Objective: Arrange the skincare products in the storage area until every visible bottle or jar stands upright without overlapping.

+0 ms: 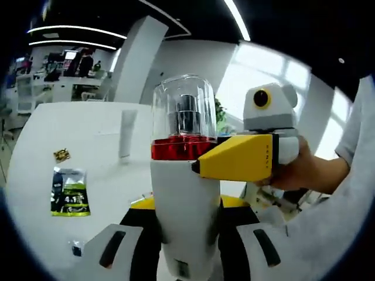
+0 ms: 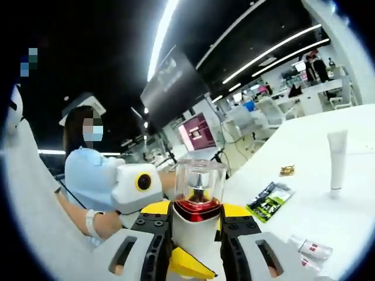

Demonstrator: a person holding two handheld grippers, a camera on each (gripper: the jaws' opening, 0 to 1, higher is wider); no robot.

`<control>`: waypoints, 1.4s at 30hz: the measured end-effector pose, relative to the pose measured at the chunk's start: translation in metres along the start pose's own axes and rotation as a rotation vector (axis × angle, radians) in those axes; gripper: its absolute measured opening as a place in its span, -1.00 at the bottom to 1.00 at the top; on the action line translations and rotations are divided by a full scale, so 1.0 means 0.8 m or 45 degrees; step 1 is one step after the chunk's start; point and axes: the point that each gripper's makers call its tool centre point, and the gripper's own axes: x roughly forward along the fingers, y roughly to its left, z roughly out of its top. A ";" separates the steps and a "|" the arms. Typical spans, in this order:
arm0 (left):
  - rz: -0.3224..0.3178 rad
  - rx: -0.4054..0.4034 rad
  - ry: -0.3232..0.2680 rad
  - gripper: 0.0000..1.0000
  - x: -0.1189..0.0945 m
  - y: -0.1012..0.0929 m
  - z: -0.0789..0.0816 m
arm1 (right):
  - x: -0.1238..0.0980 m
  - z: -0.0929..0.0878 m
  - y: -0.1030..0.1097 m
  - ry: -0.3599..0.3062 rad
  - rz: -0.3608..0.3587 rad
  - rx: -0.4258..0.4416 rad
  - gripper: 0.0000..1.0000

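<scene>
Bottle: a white pump bottle (image 1: 184,205) with a red collar and a clear domed cap, held in the air above the white table (image 1: 111,181) rather than standing on it.

Left gripper view, grip: the left gripper (image 1: 187,246) has its jaws pressed against the bottle's lower body from either side, at 6 o'clock in the view.

Left gripper view, second grip: the right gripper (image 1: 196,167) comes in from 3 o'clock, a hand (image 1: 296,172) behind it; its yellow jaw lies against the bottle just under the collar.

Left gripper view, axis: the bottle's long axis runs from 6 to 12 o'clock, cap toward 12, along the jaws.

Left gripper view, table: a white tube (image 1: 127,133) stands upright at 10 o'clock; a green and black sachet (image 1: 70,192) lies flat at 8 o'clock; a small gold item (image 1: 61,154) sits near it.

Right gripper view, grip: the right gripper's jaws close on the bottle (image 2: 198,219) near 6 o'clock, cap pointing to 12.

Right gripper view, table: the tube (image 2: 336,159) stands at 3 o'clock, the sachet (image 2: 269,201) flat between it and the bottle; a small bottle (image 2: 310,249) lies on its side at 4 o'clock.

Progress: judged early to midway. The tube is up; the pump bottle must be set down upright, the small bottle stood up, each apart.
</scene>
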 end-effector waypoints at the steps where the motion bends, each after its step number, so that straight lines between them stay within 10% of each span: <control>1: 0.017 -0.006 0.005 -0.37 0.001 0.002 -0.001 | 0.001 -0.001 -0.001 0.001 -0.022 0.006 -0.49; 14: 0.170 -0.006 -0.003 -0.37 -0.004 0.021 -0.004 | 0.016 -0.010 -0.005 0.013 -0.163 0.036 -0.46; 24: 0.345 0.198 0.052 -0.37 -0.008 0.033 0.001 | 0.023 -0.022 -0.007 0.066 -0.236 0.040 -0.46; 42: 0.318 0.321 -0.053 -0.33 -0.006 0.023 0.014 | 0.006 -0.009 -0.014 0.017 -0.236 0.011 -0.57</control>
